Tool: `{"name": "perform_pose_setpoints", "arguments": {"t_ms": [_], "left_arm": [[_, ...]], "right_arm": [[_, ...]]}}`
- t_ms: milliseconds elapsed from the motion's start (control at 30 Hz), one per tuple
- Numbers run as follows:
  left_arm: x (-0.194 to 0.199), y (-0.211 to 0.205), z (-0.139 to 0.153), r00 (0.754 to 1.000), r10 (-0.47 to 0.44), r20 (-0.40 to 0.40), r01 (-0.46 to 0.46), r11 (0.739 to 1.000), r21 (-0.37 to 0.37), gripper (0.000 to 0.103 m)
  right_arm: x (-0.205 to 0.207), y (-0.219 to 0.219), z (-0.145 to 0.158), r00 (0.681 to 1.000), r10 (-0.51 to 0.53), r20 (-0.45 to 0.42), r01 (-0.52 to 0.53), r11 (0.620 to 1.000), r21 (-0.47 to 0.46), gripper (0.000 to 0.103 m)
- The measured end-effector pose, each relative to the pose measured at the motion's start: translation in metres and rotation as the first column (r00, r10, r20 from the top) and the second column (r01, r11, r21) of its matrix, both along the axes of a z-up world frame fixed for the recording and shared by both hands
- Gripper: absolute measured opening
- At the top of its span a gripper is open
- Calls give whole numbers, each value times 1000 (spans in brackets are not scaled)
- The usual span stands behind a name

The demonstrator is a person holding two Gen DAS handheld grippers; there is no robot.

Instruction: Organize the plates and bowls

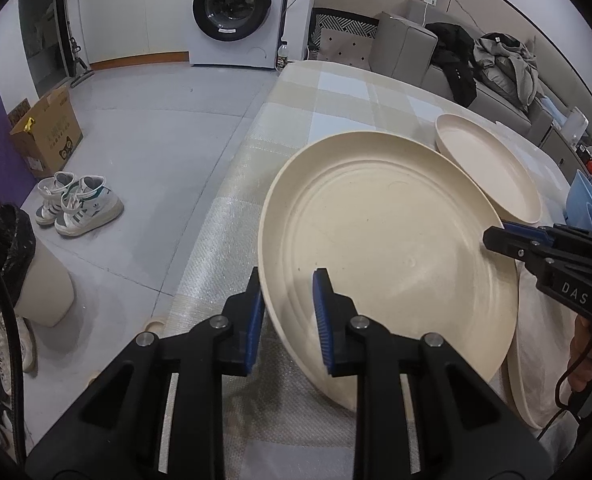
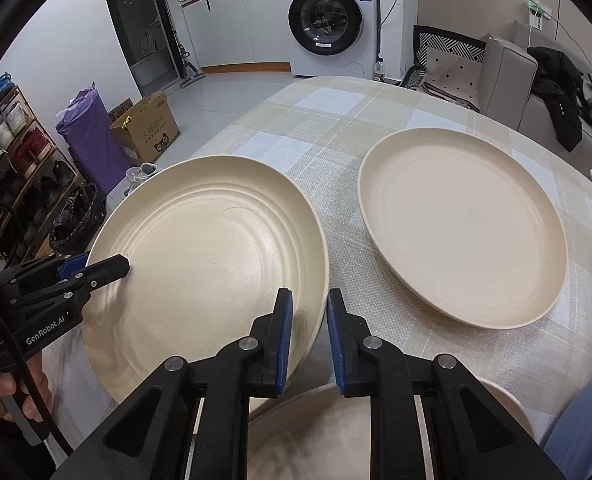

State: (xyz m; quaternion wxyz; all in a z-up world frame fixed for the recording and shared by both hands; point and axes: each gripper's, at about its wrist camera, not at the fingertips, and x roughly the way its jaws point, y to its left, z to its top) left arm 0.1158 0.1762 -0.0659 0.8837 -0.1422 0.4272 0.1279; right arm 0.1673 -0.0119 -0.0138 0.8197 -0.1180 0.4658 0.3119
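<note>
A large cream ridged plate [image 1: 388, 248] [image 2: 204, 264] is held tilted above the table. My left gripper [image 1: 290, 312] has one finger on each side of the plate's left rim, and it shows at the plate's left in the right wrist view [image 2: 104, 268]. My right gripper [image 2: 308, 340] straddles the plate's right rim, and its fingertips [image 1: 500, 240] show in the left wrist view. Whether either grips tight is unclear. A second cream plate [image 2: 464, 224] [image 1: 492, 168] lies flat on the table to the right. Another cream plate [image 2: 328, 436] lies below my right gripper.
The table has a checked beige cloth [image 2: 336, 128]. A blue dish [image 1: 588, 208] sits at the far right. Left of the table are a bin [image 1: 36, 272], shoes [image 1: 80, 204], a cardboard box [image 2: 144, 128] and a shoe rack [image 2: 20, 168]. A washing machine [image 2: 332, 20] and a sofa [image 1: 456, 64] stand behind.
</note>
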Motion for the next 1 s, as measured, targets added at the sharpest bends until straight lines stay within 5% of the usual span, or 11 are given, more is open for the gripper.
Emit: {"name": "perform_pose_setpoints", "arguments": {"t_ms": [1000], "left_arm": [[-61,-60,88,985,-111,129,101,991,85,21]], "right_arm": [[-65,-60,84,989,-77,128,69,996,62,18]]}}
